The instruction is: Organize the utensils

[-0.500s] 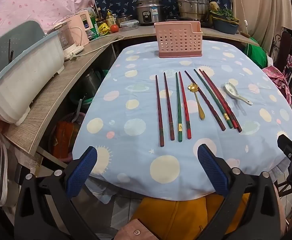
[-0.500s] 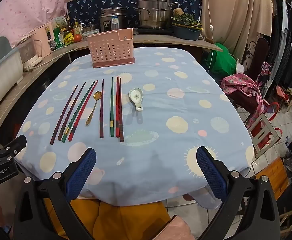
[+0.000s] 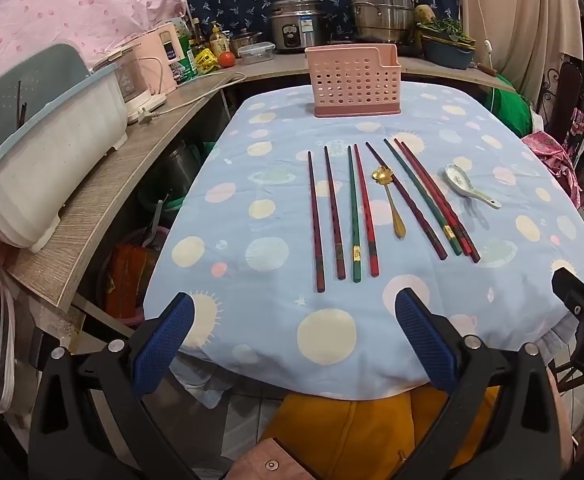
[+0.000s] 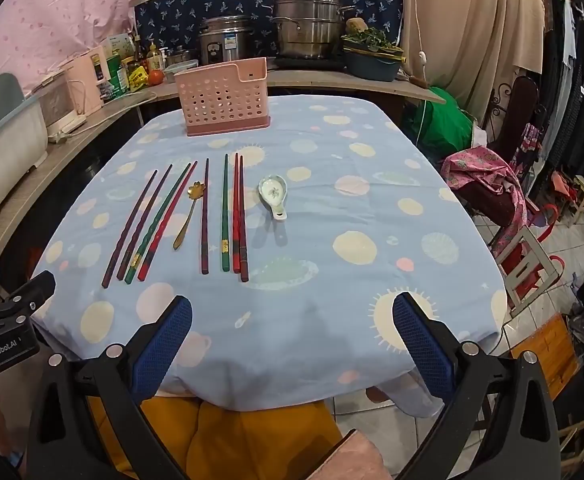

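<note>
Eight chopsticks [image 3: 354,216] lie on the table [image 3: 252,216], which wears a blue cloth with pale dots. They run lengthwise, tips toward the far end. Four sit on the left, roughly parallel: two dark red, one green, one red. Four more angle on the right, three of them close together. A gold spoon [image 3: 390,200] lies between the two groups, its flower-shaped bowl pointing away. A white ceramic spoon [image 3: 468,186] rests just right of the right-hand group, apart from it.

At the far end of the table stands a pink holder [image 3: 354,80] with round holes, upright and well apart from the utensils.

Both grippers hover at the near table edge with fingers spread wide and nothing between them. The left gripper [image 3: 292,336] points at the left chopstick group; the right gripper [image 4: 292,336] sits further right, facing bare cloth below the right group. Neither touches any utensil.

A wooden counter [image 3: 104,200] wraps the left and back, carrying a white tub [image 3: 48,168], a rice cooker [image 3: 298,24] and a steel steamer pot [image 3: 380,6].
</note>
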`<state>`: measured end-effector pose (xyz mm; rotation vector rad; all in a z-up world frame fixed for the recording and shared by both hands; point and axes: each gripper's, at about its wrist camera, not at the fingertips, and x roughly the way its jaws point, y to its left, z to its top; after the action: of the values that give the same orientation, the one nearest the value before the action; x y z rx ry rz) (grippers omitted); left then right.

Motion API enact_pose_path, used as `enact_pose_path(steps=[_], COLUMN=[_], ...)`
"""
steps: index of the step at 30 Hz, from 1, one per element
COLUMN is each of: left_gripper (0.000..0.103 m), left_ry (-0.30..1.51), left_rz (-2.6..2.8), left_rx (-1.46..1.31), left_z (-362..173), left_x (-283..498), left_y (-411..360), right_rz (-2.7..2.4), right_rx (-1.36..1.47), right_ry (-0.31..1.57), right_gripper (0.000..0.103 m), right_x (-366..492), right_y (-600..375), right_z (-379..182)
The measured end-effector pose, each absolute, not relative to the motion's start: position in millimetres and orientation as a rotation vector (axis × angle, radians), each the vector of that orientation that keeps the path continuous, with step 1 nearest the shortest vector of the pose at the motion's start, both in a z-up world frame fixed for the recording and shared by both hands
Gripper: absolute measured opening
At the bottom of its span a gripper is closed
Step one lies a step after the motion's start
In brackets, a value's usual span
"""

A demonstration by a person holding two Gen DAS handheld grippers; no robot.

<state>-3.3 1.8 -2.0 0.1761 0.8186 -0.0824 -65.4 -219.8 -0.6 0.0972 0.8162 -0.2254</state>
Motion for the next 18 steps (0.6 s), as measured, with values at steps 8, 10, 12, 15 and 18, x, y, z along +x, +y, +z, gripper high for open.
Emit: enact_pose_path(steps=[8, 10, 12, 15, 18], left_gripper=[0.096, 0.096, 0.096, 0.096, 0.096], left_ry=[0.817, 0.816, 0.817, 0.818, 0.819], left_rz=[-0.079, -0.078, -0.079, -0.079, -0.080], left_rx=[0.182, 0.181, 0.183, 0.182, 0.182], left_z=[1.8, 2.6, 1.6, 1.8, 2.0], left_x=[-4.5, -4.8, -4.4, -4.7, -4.6], left_y=[-0.7, -0.5, -0.9, -1.3, -2.1], right_rz=[-0.224, -0.225, -0.225, -0.224, -0.224], right_rx=[0.097, 0.098, 0.097, 0.096, 0.097], right_ry=[0.814, 0.812, 0.812, 0.812, 0.811], right_gripper=[0.096, 0.096, 0.096, 0.096, 0.096], right_x=[-66.2, -66.5, -66.5, -66.1, -66.2], right_y=[-220.1, -219.8, -219.5, -219.1, -218.3], right_z=[0.0, 0.4, 0.6, 0.6, 0.7])
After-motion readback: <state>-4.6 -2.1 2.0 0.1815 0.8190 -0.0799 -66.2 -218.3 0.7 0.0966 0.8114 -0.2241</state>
